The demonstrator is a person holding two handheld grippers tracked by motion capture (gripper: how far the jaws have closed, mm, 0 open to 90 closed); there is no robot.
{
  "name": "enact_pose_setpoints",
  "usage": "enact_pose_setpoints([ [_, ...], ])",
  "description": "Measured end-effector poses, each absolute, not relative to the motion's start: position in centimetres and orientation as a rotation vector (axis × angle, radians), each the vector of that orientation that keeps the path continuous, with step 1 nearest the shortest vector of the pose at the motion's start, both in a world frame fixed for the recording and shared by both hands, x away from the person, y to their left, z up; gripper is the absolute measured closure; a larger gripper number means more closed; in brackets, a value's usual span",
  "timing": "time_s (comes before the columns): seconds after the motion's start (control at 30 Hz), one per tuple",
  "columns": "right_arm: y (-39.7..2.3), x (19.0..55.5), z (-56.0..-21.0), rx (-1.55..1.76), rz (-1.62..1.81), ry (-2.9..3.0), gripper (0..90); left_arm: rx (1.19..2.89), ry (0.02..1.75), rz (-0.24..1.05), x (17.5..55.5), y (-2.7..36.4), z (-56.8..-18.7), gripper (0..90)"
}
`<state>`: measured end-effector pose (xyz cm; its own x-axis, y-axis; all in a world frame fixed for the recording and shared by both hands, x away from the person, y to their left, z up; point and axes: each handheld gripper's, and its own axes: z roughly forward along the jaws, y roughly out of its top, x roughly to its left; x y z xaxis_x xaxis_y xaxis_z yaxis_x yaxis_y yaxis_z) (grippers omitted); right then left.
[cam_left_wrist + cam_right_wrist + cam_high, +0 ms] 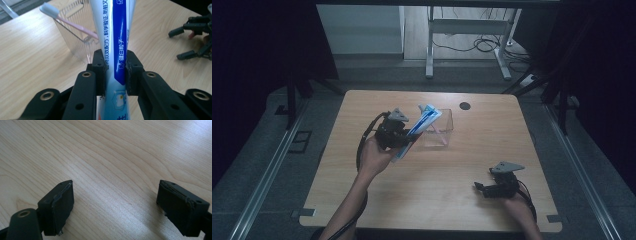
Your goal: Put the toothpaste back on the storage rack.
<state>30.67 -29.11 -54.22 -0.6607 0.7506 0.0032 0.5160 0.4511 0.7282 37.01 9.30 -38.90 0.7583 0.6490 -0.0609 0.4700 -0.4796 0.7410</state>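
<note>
A blue and white toothpaste tube is clamped in my left gripper, raised above the table and slanting toward a clear plastic box. In the left gripper view the tube runs up between the two pads, which squeeze it. Behind it stands the clear box with a pink toothbrush leaning in it, white head up. My right gripper rests low at the table's front right. Its jaws stand wide apart over bare wood, with nothing between them.
The wooden table has a small black round mark near its far edge. Beyond the table are a white desk frame and loose cables on the floor. Dark curtains flank both sides.
</note>
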Motion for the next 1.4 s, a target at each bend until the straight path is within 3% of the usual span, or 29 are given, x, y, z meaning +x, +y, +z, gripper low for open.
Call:
enact_pose_setpoints([
  [1.4, -29.1, 30.7, -54.2, 1.083, 1.034, 2.387, 14.3, 2.016, 0.825, 0.374, 44.5, 3.9, -38.6, 74.1],
])
